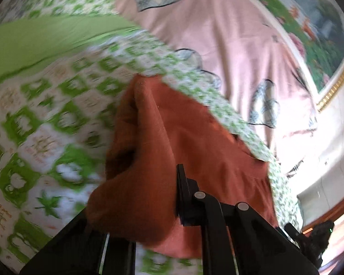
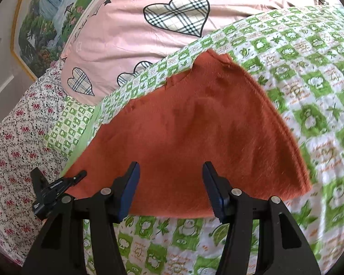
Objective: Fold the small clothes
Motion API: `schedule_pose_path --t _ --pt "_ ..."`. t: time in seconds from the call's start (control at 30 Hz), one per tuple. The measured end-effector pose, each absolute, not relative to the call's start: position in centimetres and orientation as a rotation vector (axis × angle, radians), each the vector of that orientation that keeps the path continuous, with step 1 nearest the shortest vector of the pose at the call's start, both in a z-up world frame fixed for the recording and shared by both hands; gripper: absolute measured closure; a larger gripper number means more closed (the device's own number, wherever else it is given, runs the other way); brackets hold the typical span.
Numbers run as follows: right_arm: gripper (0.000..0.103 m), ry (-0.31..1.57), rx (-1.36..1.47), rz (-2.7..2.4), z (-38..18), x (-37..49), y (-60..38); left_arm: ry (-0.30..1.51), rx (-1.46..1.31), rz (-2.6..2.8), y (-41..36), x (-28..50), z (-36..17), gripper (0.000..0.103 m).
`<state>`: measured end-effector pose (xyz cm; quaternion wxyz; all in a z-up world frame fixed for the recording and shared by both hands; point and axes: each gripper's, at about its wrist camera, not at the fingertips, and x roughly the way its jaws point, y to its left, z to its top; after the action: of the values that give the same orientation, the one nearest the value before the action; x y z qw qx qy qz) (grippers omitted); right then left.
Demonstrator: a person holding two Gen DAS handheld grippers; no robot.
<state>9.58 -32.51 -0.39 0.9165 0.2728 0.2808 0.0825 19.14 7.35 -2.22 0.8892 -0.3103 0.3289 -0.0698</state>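
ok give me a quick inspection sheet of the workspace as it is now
surface: green-and-white patterned quilt over a bed, pink heart-print cover behind it
job's things: rust-orange garment spread on the quilt, one part lifted and bunched
clutter: nothing seen
grippers: left claw gripping the garment's edge; right claw open, low over the garment's near edge
cables: nothing seen
surroundings: framed landscape painting on the wall, floral sheet at the side

One rust-orange garment (image 2: 195, 137). Two grippers: left gripper (image 1: 149, 206), right gripper (image 2: 170, 190). One green-checked quilt (image 2: 309, 80). One pink duvet (image 2: 130, 34), three plaid hearts (image 2: 178, 13) showing, maybe more out of frame. One framed landscape painting (image 2: 41, 23). One floral sheet (image 2: 13, 149).
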Motion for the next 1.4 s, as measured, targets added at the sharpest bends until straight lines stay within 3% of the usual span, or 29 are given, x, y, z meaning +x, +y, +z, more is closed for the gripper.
schedule_pose_path --t 0.27,0.4,0.47,0.63,0.9,0.93,0.97,1.0,1.13,1.4 --pt "0.045 0.597 0.610 0.216 0.4 10.5 -35.3 0.665 -0.500 -0.371 -2.7 18.7 1.8 0.092" --pt "0.044 0.626 0.630 0.264 0.9 12.3 -36.2 0.724 -0.414 -0.435 -8.0 19.6 -0.1 0.094" --pt "0.038 0.661 0.630 0.285 0.7 14.3 -36.1 0.776 -0.391 -0.444 -9.4 20.2 -1.8 0.095" --pt "0.026 0.736 0.635 0.408 0.0 19.6 -34.0 0.814 -0.378 -0.457 -9.7 20.0 -3.5 0.096" --pt "0.025 0.863 0.582 0.536 -1.1 29.0 -27.1 0.801 -0.355 -0.496 -9.1 19.2 -2.9 0.096" --pt "0.040 0.875 0.588 0.534 -1.4 29.9 -26.8 0.803 -0.355 -0.497 -9.2 19.6 -2.9 0.096" --pt "0.074 0.881 0.595 0.533 -1.6 30.4 -26.7 0.805 -0.352 -0.495 -9.2 19.6 -2.9 0.096" --pt "0.079 0.878 0.606 0.529 -1.5 30.7 -26.8 0.804 -0.347 -0.495 -9.3 19.6 -2.7 0.096" --pt "0.085 0.762 0.570 0.553 1.6 28.4 -27.9 0.781 -0.348 -0.543 -10.3 20.0 -1.0 0.096" --pt "0.086 0.665 0.473 0.406 6.3 23.3 -35.5 0.776 -0.341 -0.741 -18.4 20.2 1.2 0.096"
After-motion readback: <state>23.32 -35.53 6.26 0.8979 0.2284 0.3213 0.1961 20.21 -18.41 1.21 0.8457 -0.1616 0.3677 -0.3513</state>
